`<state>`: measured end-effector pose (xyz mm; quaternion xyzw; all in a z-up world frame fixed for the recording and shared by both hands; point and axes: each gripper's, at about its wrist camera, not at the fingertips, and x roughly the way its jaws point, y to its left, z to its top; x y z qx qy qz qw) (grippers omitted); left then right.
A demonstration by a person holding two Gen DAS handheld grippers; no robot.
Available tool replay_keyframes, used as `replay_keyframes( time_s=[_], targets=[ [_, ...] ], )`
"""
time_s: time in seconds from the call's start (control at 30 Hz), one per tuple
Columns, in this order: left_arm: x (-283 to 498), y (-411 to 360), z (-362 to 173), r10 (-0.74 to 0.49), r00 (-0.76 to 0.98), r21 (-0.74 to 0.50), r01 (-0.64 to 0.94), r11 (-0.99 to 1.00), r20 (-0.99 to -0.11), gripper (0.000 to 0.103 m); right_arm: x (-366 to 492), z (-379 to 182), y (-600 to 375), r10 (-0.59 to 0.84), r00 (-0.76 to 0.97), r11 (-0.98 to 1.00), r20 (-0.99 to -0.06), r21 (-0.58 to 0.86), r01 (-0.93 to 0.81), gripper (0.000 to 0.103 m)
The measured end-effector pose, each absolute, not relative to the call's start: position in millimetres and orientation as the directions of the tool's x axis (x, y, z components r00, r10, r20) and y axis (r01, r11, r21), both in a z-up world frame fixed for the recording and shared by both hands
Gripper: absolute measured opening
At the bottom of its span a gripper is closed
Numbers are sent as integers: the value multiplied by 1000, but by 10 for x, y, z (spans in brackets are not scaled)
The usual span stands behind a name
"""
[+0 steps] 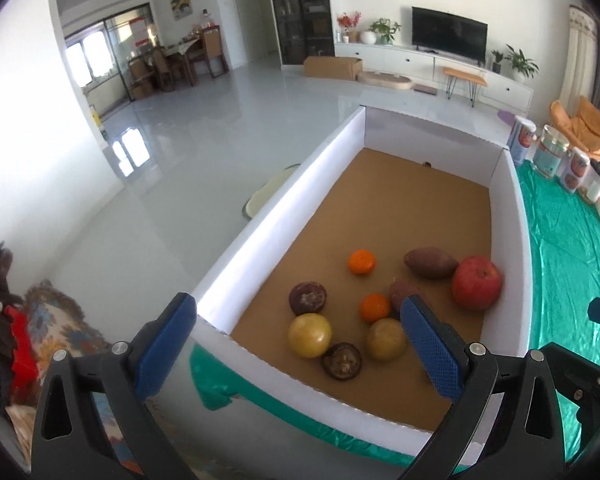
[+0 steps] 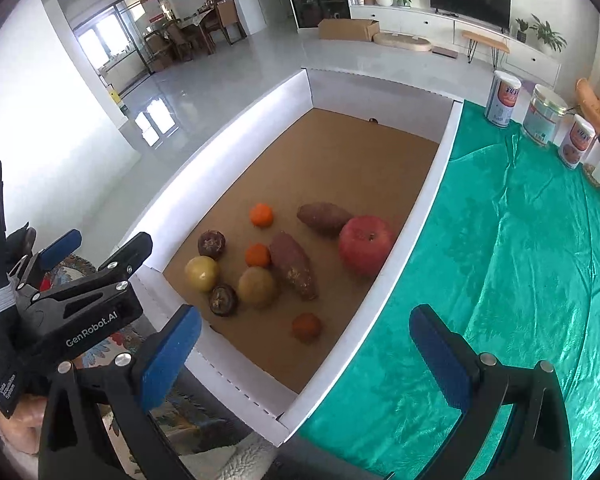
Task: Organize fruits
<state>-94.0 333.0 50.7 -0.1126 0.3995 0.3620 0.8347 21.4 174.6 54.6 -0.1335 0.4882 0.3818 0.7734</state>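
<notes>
A white cardboard box (image 1: pixel 276 216) (image 2: pixel 436 184) with a brown floor holds the fruit near its front end. Inside lie a red apple (image 1: pixel 476 282) (image 2: pixel 366 244), two brown sweet potatoes (image 1: pixel 430 262) (image 2: pixel 294 266), three small oranges (image 1: pixel 362 262) (image 2: pixel 261 215), two yellow round fruits (image 1: pixel 309 335) (image 2: pixel 202 273) and two dark brown fruits (image 1: pixel 308 298) (image 2: pixel 211 243). My left gripper (image 1: pixel 300 340) is open and empty, above the box's near left corner; it also shows in the right wrist view (image 2: pixel 100 248). My right gripper (image 2: pixel 304 350) is open and empty, above the box's near right corner.
The box rests on a green cloth (image 2: pixel 520 280) (image 1: pixel 564 264). Several tins and jars (image 2: pixel 544 114) (image 1: pixel 552 152) stand at the cloth's far right. A patterned cushion (image 1: pixel 56 320) lies at the lower left. Beyond is a grey floor, a TV unit and a dining area.
</notes>
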Motion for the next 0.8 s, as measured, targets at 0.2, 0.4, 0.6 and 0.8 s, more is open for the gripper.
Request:
replay_keyframes(
  time_s=[0.2, 0.4, 0.6, 0.8],
  targets=[
    [-973, 3346, 472, 430, 436, 17, -686, 727, -790, 102, 224, 601, 1742, 442, 262, 693, -858, 141, -707, 103],
    [-967, 3297, 496, 433, 431, 38, -672, 739, -792, 102, 185, 613, 1803, 432, 274, 689, -859, 118, -716, 103],
    [-986, 3304, 479, 417, 438, 20, -669, 743, -797, 102, 163, 609, 1836, 419, 280, 690, -864, 102, -717, 103],
    [-977, 3339, 453, 416, 430, 25, -670, 742, -801, 102, 166, 620, 1861, 413, 290, 689, -863, 88, -720, 103]
  ],
)
